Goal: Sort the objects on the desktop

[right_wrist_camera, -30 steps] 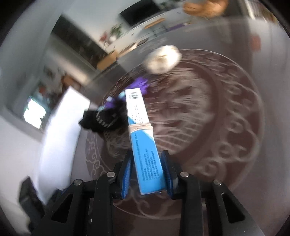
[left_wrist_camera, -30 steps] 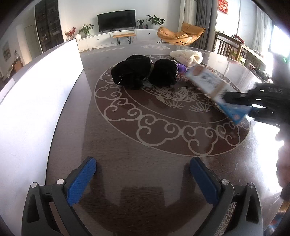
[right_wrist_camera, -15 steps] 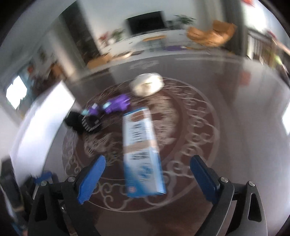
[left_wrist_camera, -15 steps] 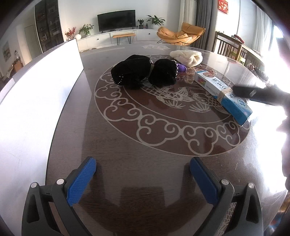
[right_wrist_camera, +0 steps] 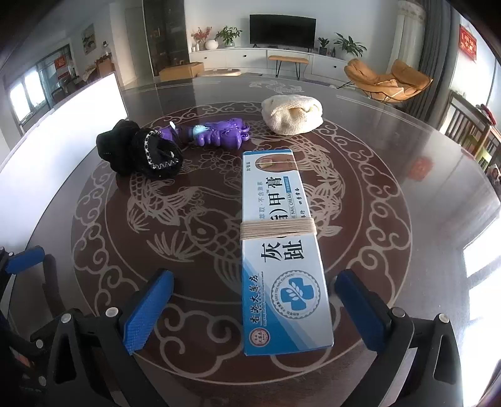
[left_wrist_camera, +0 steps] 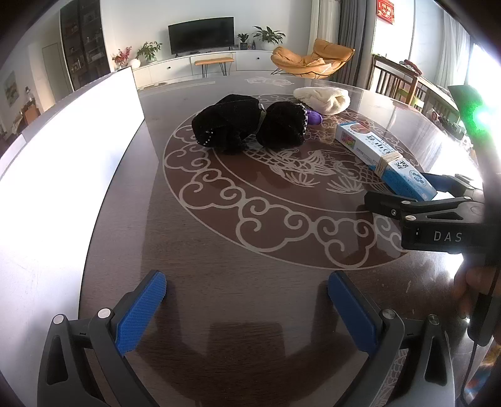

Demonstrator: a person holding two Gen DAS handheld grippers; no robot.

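Observation:
A blue and white nail cream box (right_wrist_camera: 281, 247), bound with string, lies flat on the dark patterned table (right_wrist_camera: 391, 175). My right gripper (right_wrist_camera: 255, 308) is open, its blue pads on either side of the box's near end, not touching it. The box also shows in the left wrist view (left_wrist_camera: 383, 159), with the right gripper (left_wrist_camera: 416, 194) at its near end. My left gripper (left_wrist_camera: 247, 310) is open and empty over the table's near part. A black cloth item (right_wrist_camera: 137, 151), a purple toy (right_wrist_camera: 219, 136) and a cream knitted item (right_wrist_camera: 292, 114) lie further back.
A white board (left_wrist_camera: 59, 175) stands along the table's left side. Chairs (left_wrist_camera: 397, 84) stand past the table's right edge. A living room with a TV (right_wrist_camera: 281, 29) and an orange lounge chair (right_wrist_camera: 388, 79) lies beyond the far edge.
My right gripper carried the box, set it flat on the table, and opened. It has drawn back a little. My left gripper has not moved.

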